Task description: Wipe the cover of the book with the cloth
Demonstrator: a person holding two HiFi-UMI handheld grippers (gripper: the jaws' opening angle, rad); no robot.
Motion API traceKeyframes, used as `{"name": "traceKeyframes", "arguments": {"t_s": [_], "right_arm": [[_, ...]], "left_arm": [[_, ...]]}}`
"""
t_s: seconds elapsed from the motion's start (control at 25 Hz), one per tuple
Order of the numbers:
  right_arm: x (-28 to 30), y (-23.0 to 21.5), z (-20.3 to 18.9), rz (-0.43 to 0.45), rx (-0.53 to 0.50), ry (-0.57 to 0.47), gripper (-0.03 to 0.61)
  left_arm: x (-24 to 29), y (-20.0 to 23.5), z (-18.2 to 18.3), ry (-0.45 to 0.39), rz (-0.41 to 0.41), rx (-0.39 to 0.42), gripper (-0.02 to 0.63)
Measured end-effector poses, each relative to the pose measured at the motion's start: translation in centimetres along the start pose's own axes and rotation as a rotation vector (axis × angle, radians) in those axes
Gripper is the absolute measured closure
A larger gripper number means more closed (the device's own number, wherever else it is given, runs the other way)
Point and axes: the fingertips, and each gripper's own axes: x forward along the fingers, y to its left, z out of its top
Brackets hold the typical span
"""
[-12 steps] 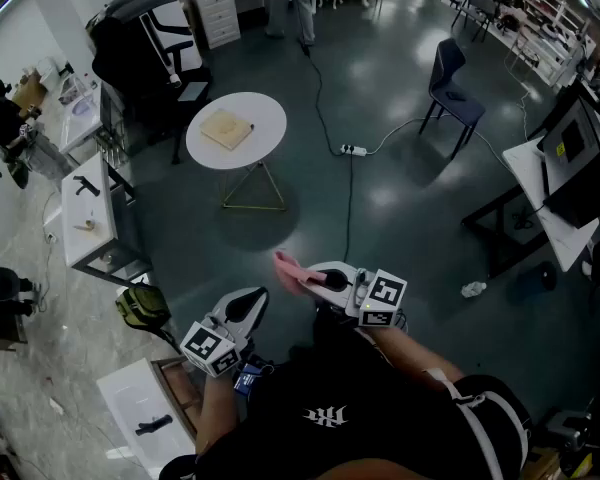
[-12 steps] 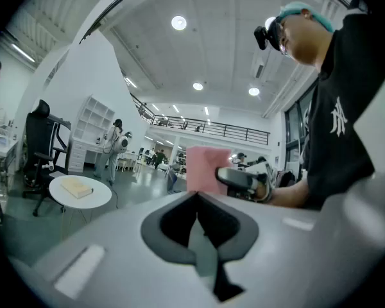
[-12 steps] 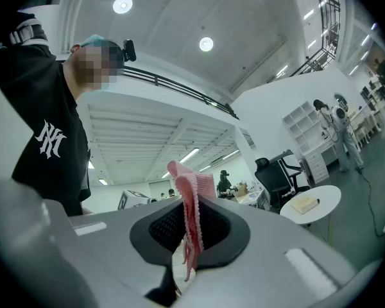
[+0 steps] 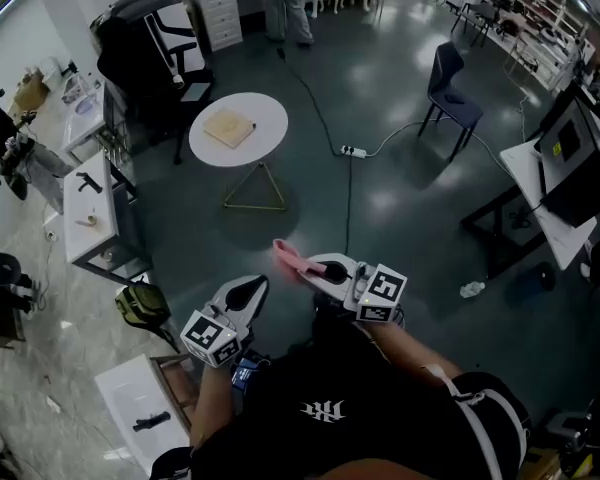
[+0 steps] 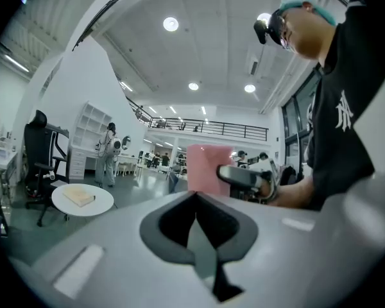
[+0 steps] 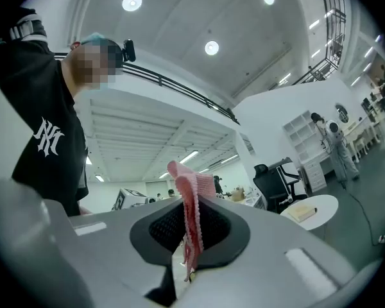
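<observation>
A tan book [image 4: 228, 126] lies on a round white table [image 4: 265, 111] some way ahead across the floor; it also shows as the book [image 5: 80, 197] and the book [image 6: 303, 212]. My right gripper [image 4: 313, 266] is shut on a pink cloth [image 4: 290, 257], which sticks up and hangs down between the jaws as the cloth [image 6: 191, 197]. My left gripper [image 4: 252, 286] is held beside it, shut with nothing between its jaws. From the left gripper [image 5: 196, 203], the cloth [image 5: 205, 169] shows just to the right. Both grippers are held in the air near my body, far from the book.
A black office chair [image 4: 160, 38] stands behind the table and a dark blue chair [image 4: 450, 78] to its right. A power strip with cables [image 4: 353, 150] lies on the floor. White desks [image 4: 90, 208] line the left; a desk with a monitor [image 4: 570, 158] is at right. A green bag [image 4: 143, 305] sits near my left.
Both grippers have edged slightly forward toward the table. The pink cloth stays clamped in the right gripper.
</observation>
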Motion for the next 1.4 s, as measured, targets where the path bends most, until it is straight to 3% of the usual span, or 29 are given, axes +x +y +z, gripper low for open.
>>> {"name": "traceKeyframes", "arguments": {"t_s": [0.36,0.52,0.8,1.16,1.4], "right_arm": [[1.0,-3.8,0.9,-0.026,-0.017,-0.025,0.565],[1.1,-7.0,1.6,-0.022,-0.024,-0.027,0.565],[2.5,-14.2,3.7,0.012,-0.013,-0.035,0.565],[4.8,-21.9,5.5,0.113,0.008,-0.015,0.565],[7.4,-26.4,4.7,0.160,0.005,0.027,0.565]], "left_arm": [[1.4,3.1,0.8,-0.029,0.010,-0.038,0.624],[3.7,4.9,2.2,-0.052,-0.007,-0.079,0.614],[8.9,10.2,4.5,-0.022,0.036,-0.056,0.612],[13.6,15.1,7.0,-0.009,0.158,-0.015,0.611],[14.4,18.2,6.1,0.017,0.256,-0.019,0.611]]}}
